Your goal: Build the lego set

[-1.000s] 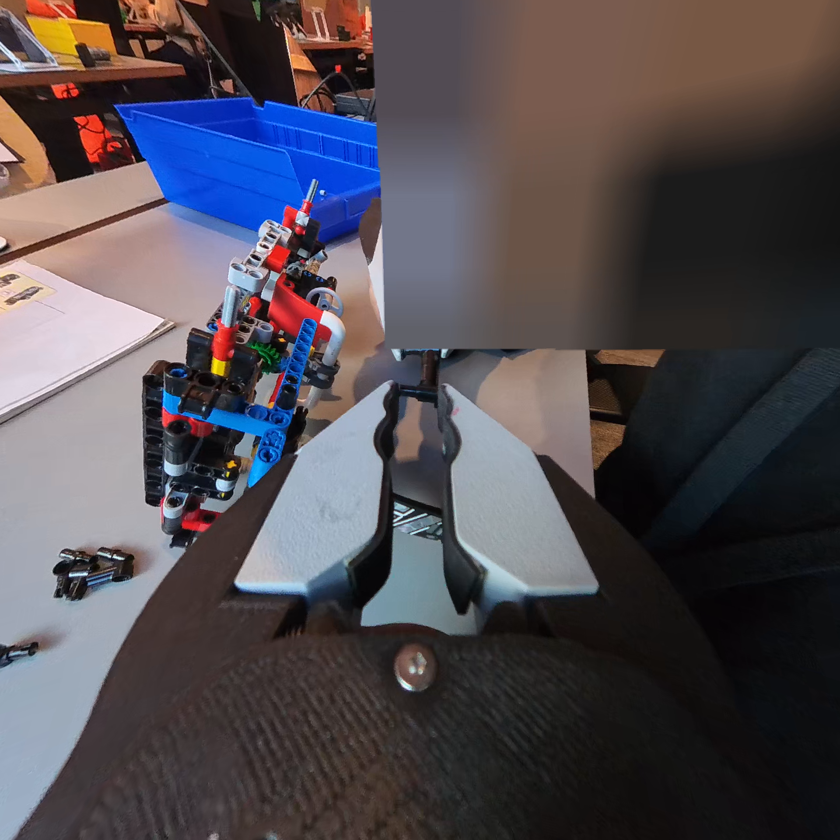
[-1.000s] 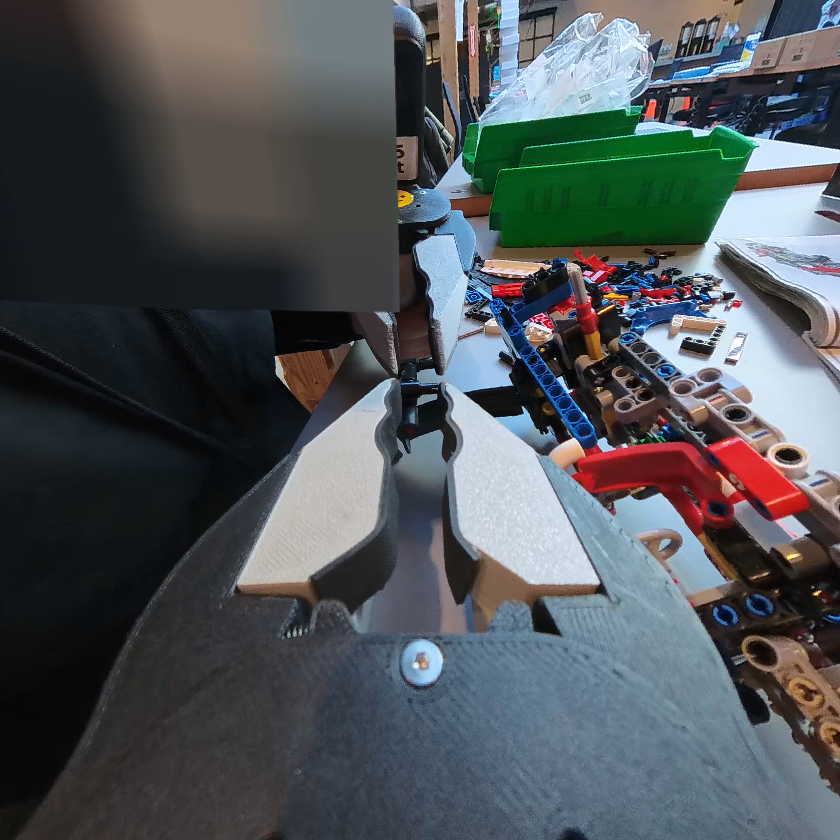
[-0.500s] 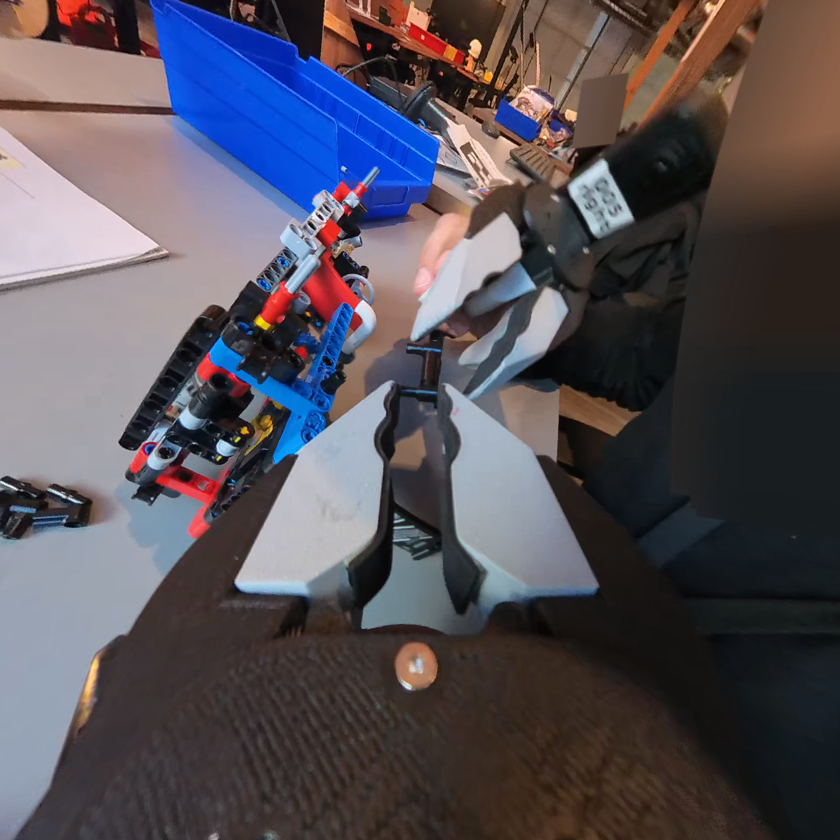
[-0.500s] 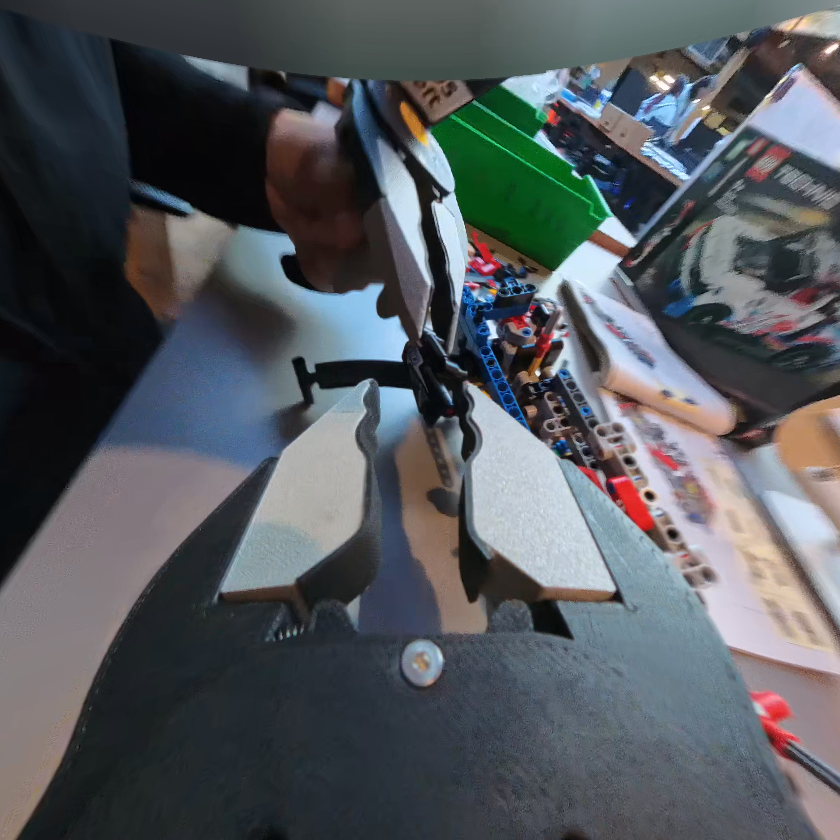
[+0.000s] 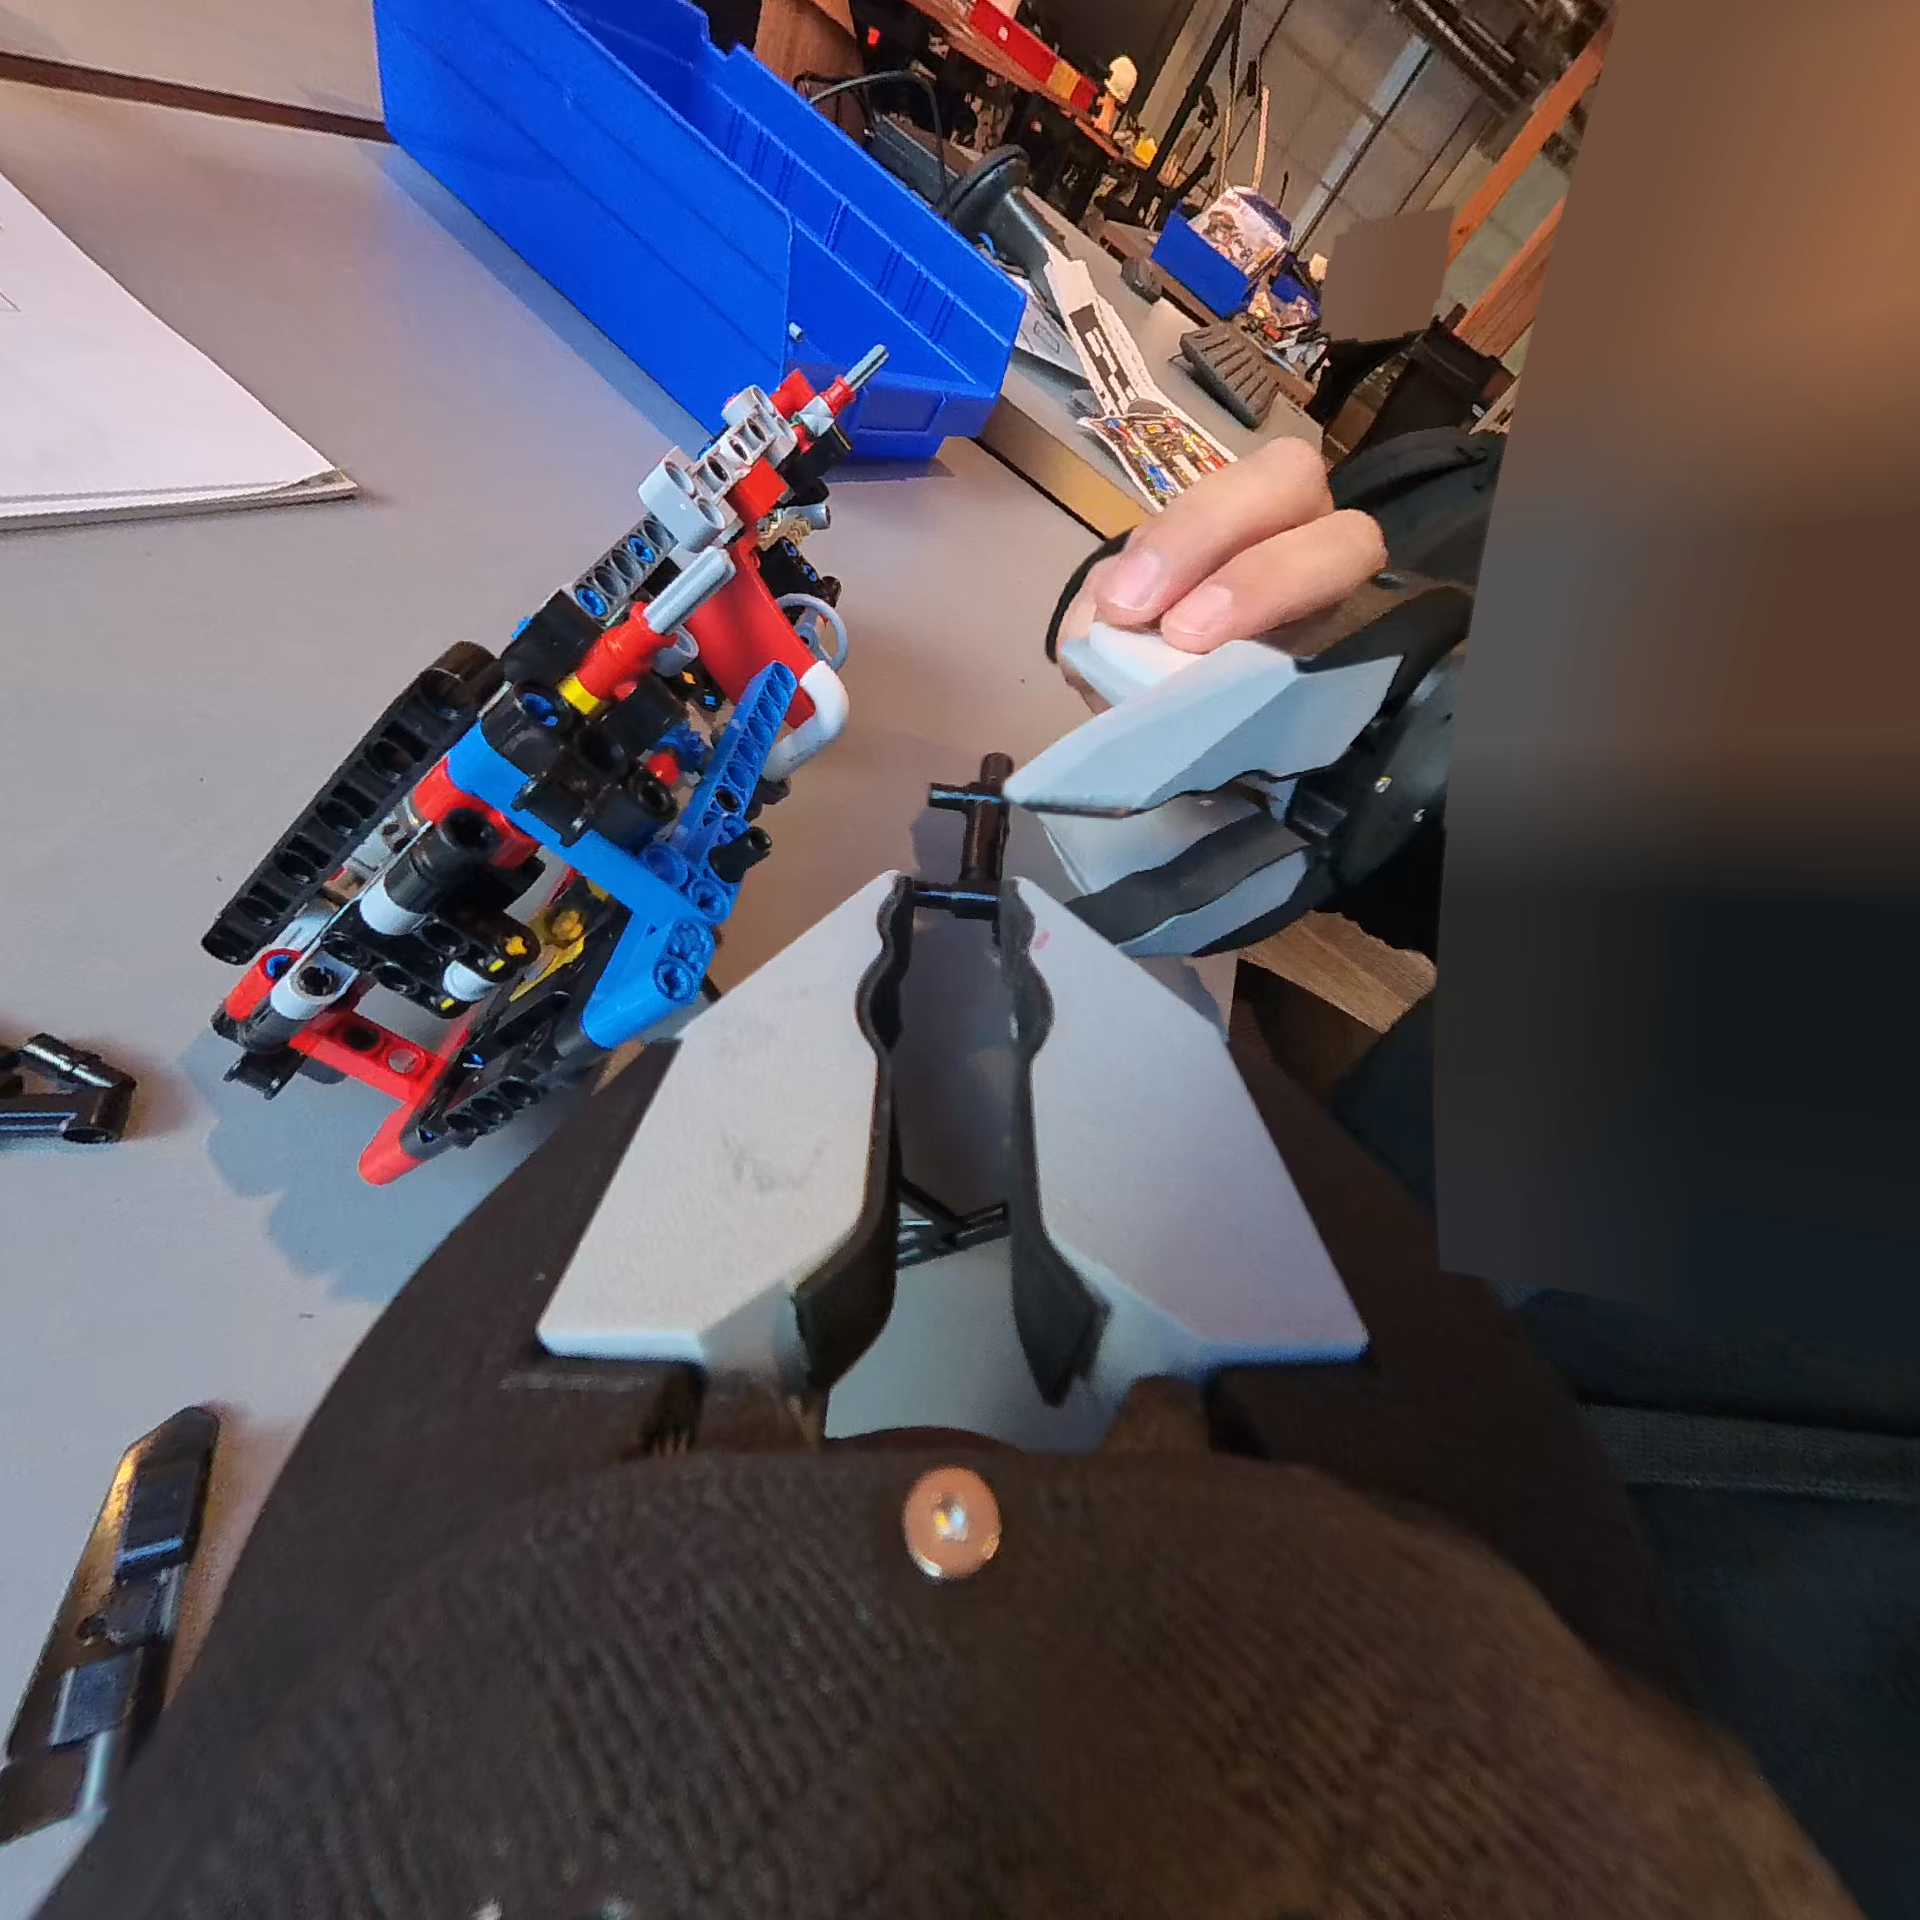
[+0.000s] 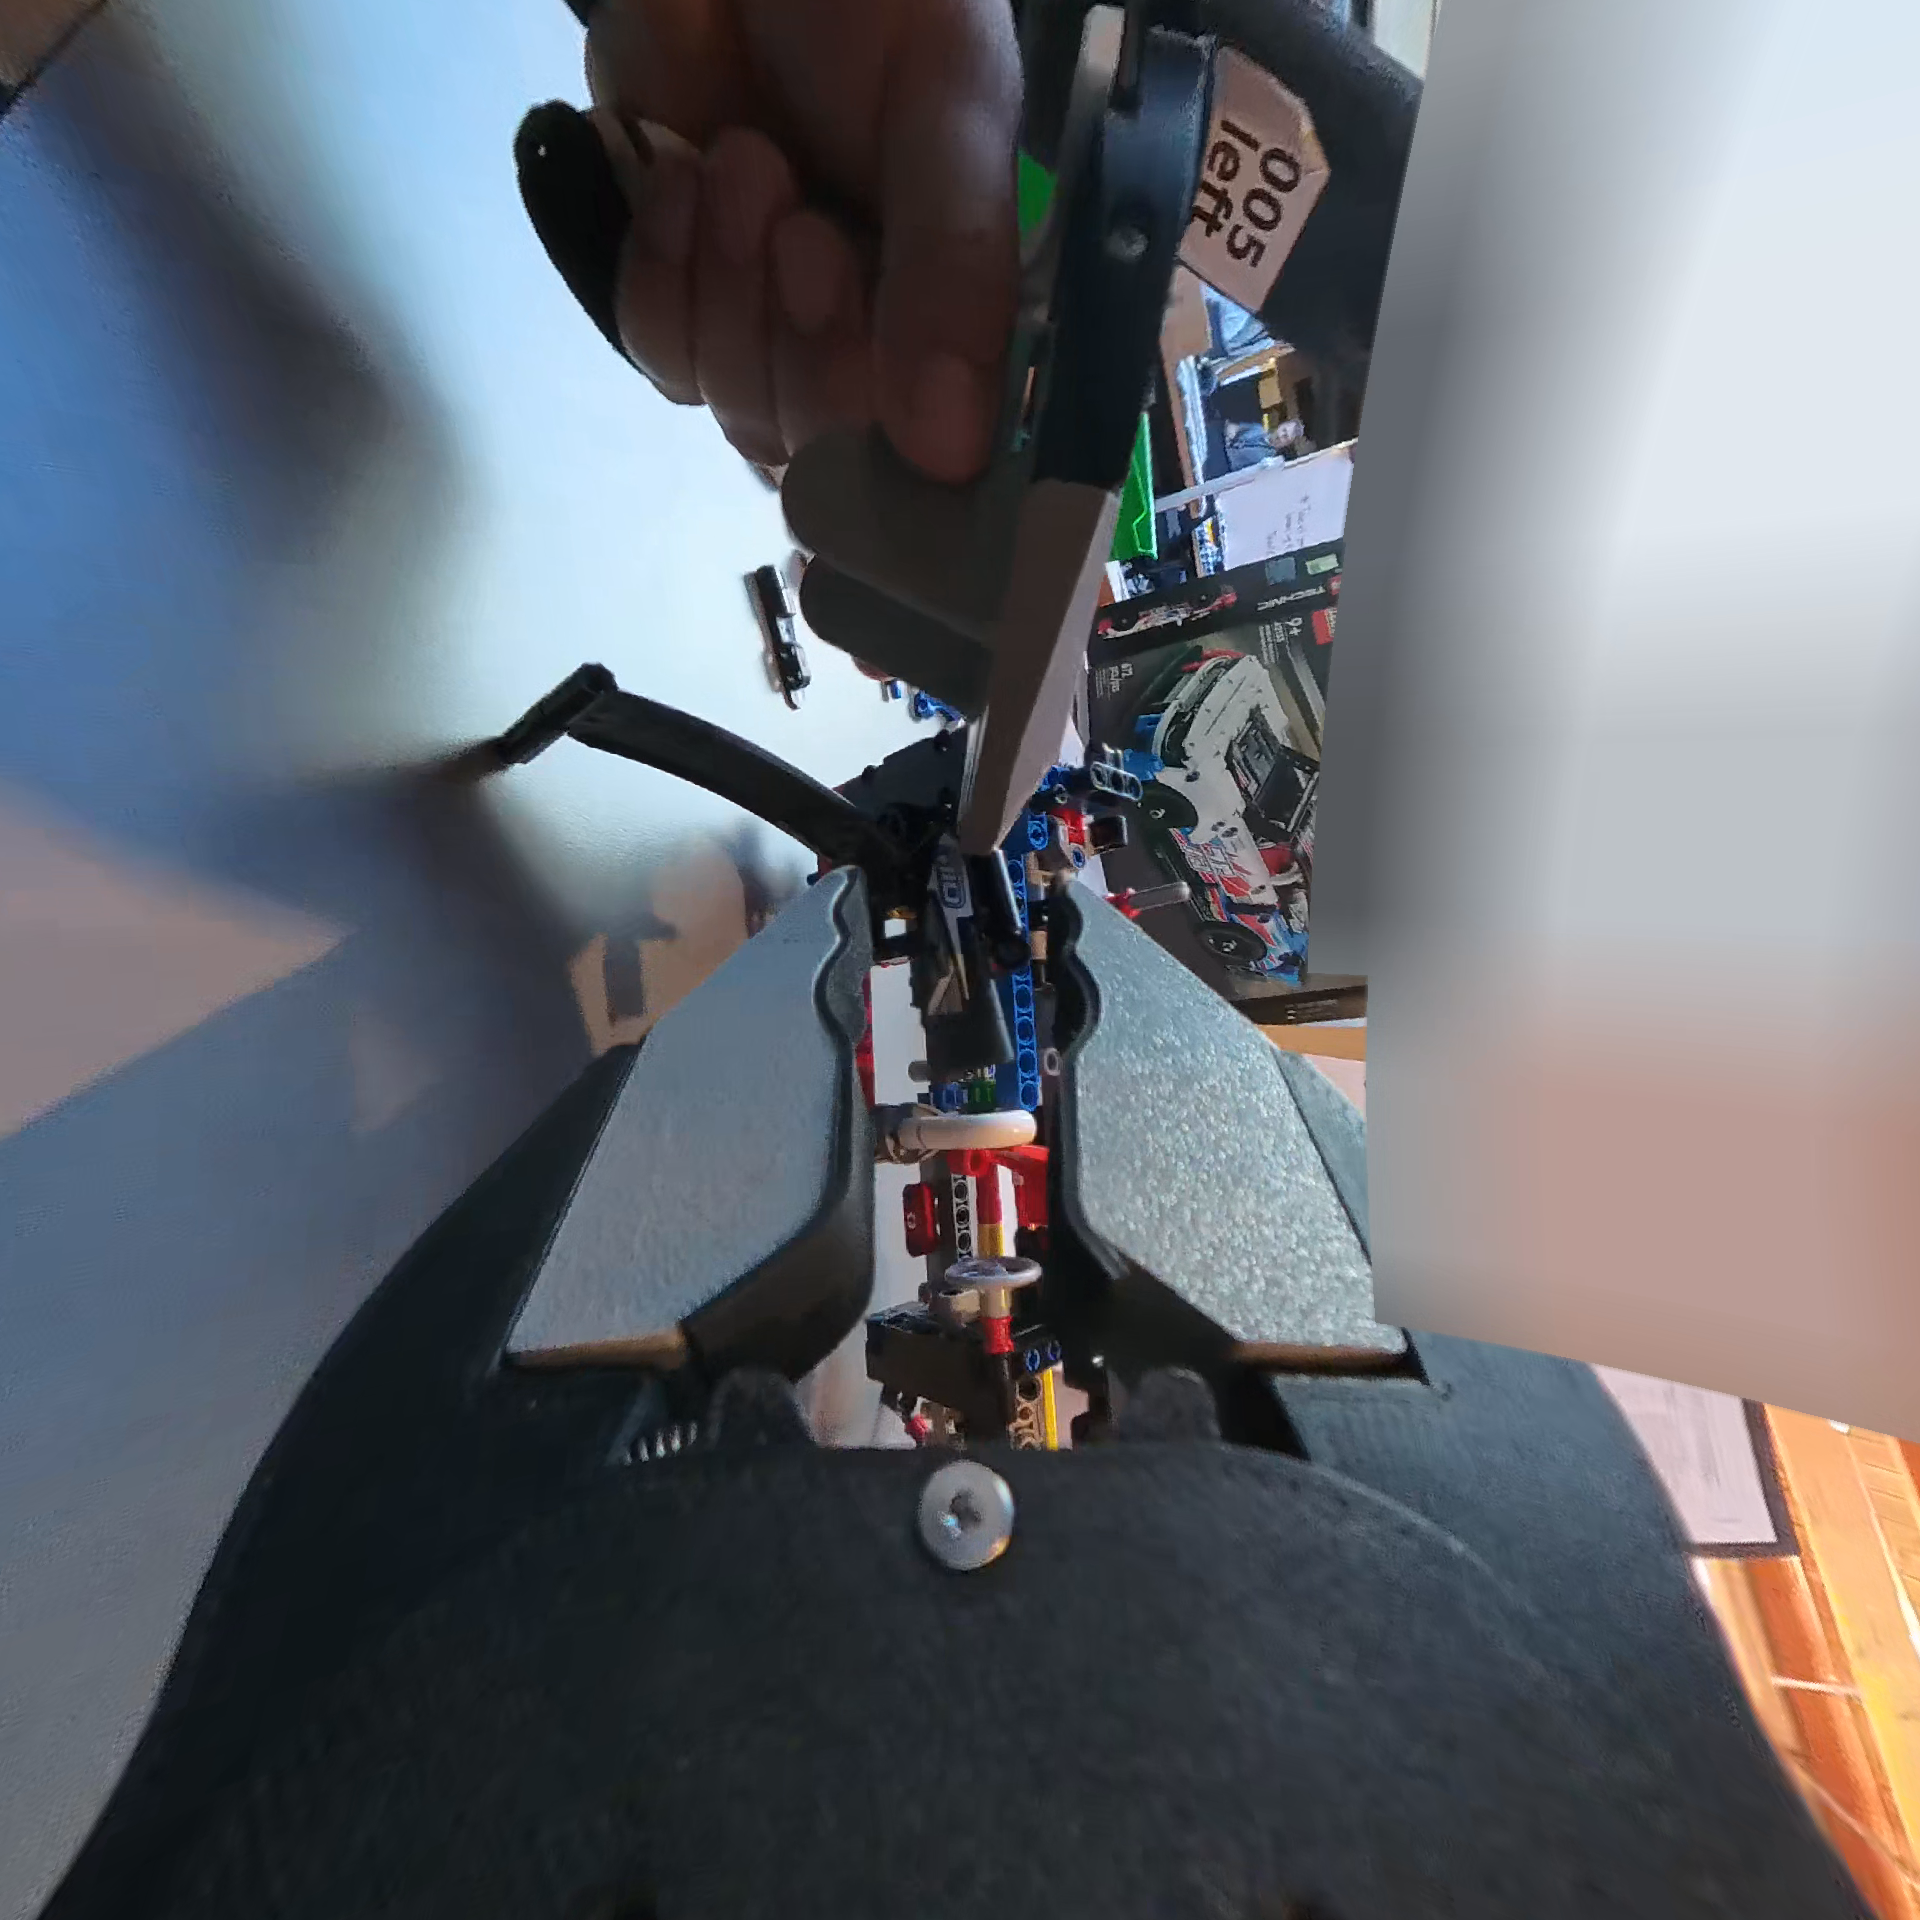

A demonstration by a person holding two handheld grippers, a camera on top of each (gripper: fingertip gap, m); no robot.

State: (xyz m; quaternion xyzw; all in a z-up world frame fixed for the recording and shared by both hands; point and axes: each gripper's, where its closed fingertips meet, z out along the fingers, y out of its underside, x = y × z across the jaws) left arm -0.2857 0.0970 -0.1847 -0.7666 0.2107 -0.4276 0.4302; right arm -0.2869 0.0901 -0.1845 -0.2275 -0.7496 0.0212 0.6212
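Your left gripper (image 5: pixel 954 896) is pinched tight on a thin black lego piece (image 5: pixel 975 831), fingers pressed in on it at the very tips, and the piece pokes out past them with a little crossbar at its far end. Right there your right gripper (image 5: pixel 1049 821) comes in from the side — its upper finger tip is touching that crossbar, jaws spread apart with nothing clamped between them. From the right wrist view that same gripper (image 6: pixel 956 914) stands open around the black piece (image 6: pixel 971 935), a long curved black arm sweeping off to the left of it, while the left gripper's grey finger (image 6: pixel 1029 665) points down onto the part from above; motion blur makes the exact contact hard to read. Your hand (image 5: pixel 1226 561) wraps the right gripper's body. Out on the grey table (image 5: pixel 436 395), just left of your left gripper, the half-built lego model (image 5: pixel 582 790) lies tilted — red, blue and black beams with a grey axle sticking up at the far end. Beyond it sits a blue bin (image 5: pixel 707 229), a white booklet (image 5: pixel 114 416) lies off to the far left, and loose black parts (image 5: pixel 62 1091) rest near the left edge.
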